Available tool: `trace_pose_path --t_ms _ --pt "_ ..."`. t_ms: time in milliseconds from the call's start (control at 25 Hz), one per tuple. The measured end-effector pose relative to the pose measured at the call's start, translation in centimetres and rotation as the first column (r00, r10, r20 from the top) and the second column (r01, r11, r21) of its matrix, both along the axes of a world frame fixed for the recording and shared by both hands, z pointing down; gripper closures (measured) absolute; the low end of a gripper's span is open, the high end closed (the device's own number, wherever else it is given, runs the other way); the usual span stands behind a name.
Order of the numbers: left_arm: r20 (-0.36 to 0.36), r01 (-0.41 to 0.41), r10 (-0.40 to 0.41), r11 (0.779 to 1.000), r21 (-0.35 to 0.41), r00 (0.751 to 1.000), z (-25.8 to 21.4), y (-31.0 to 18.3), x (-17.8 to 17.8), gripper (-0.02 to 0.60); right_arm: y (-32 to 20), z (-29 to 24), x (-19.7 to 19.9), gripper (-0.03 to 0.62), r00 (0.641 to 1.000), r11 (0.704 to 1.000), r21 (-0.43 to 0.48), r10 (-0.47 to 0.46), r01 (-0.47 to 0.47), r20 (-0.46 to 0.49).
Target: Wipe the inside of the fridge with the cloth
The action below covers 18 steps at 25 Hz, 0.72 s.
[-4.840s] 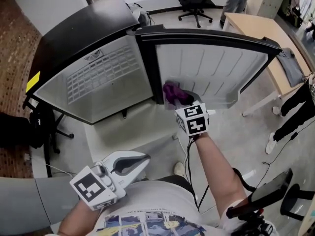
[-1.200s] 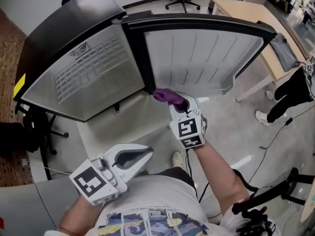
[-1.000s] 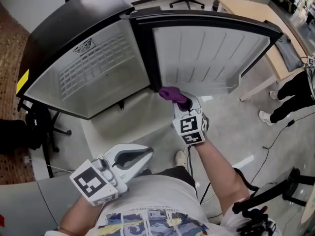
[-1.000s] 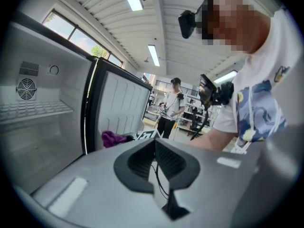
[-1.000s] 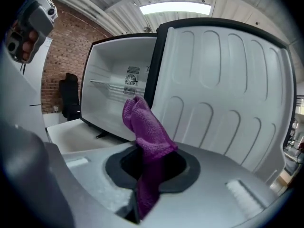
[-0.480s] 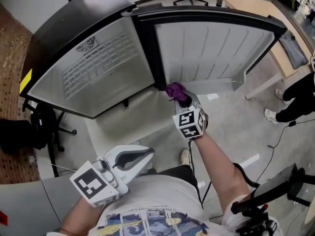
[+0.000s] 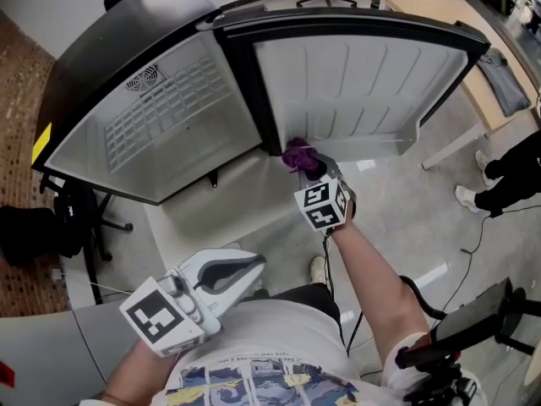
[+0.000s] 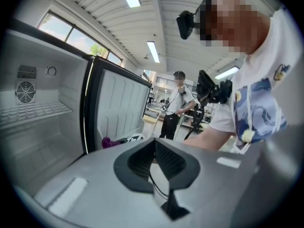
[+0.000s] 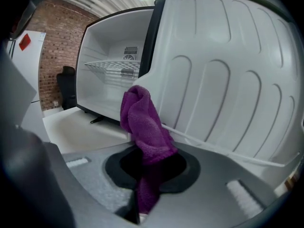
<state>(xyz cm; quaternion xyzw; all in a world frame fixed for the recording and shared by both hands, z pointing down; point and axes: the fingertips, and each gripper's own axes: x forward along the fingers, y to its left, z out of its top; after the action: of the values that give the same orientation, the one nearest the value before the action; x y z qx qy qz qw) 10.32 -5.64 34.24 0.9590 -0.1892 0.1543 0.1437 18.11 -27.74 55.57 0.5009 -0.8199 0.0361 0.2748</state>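
Note:
A small black fridge [image 7: 110, 66] lies open, its white cavity with a wire shelf [image 9: 111, 66] showing. Its white ribbed door [image 7: 355, 83] swings out to the right. My right gripper [image 7: 311, 172] is shut on a purple cloth [image 7: 297, 155], and the cloth [image 9: 145, 127] sits against the door's lower inner edge, close to the hinge. The left gripper [image 7: 241, 271] hangs low by the person's torso, away from the fridge, jaws together with nothing in them [image 8: 153, 161].
A wooden desk [image 7: 439, 24] stands behind the door on the right. A person in dark trousers [image 7: 507, 180] stands at the right edge, and another person [image 8: 175, 106] is farther back. A black chair [image 7: 59, 227] sits left of the fridge.
The right gripper carried the purple cloth a short way along the bottom of the door, near the hinge. The left gripper has stayed where it was.

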Motion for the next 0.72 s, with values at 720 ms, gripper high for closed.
trace_pose_path --t_ms 720 --pt "0.01 -0.034 0.034 0.999 0.005 0.999 -0.1 -0.9 3.5 0.575 -0.7 0.4 4.6 0.54 0.998 0.999 -0.024 0.041 -0.042 -0.039"
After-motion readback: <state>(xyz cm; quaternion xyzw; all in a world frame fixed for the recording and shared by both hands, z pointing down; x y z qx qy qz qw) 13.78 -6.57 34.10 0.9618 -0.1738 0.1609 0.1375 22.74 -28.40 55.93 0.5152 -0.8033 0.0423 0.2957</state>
